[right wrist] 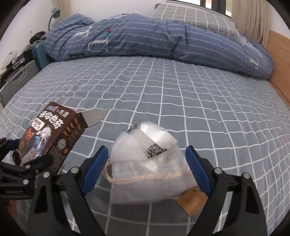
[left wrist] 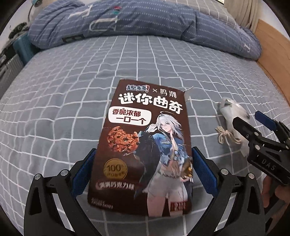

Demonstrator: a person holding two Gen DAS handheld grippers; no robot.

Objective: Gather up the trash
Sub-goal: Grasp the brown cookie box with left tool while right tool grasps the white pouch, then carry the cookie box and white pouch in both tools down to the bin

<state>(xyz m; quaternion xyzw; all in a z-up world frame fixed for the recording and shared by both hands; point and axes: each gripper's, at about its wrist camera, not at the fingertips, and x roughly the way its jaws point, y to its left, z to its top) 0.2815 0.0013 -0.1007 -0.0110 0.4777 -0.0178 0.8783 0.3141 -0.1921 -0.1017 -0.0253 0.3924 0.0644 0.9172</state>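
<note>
The brown cookie box (left wrist: pixel 143 150) and the translucent bag (right wrist: pixel 148 163) both sit on the checked bed (left wrist: pixel 72 90), neither lifted yet: left tongs (left wrist: pixel 143 170) bracket the box, right tongs (right wrist: pixel 146 172) straddle the bag spread wide, both angled downward, so collecting seems barely begun.

Soft, even daylight, seemingly from the window (right wrist: pixel 213 4) far beyond the claw at upper right; shadows on the checked sheet (right wrist: pixel 181 94) faint, only a weak one just under the translucent bag (right wrist: pixel 145 159). Heavy fisheye bending: grid lines bow outward, black vignette in all corners. Slight motion blur on the cookie box (left wrist: pixel 143 145) lowest print nearest the claw; mild sheen on the bag.
</note>
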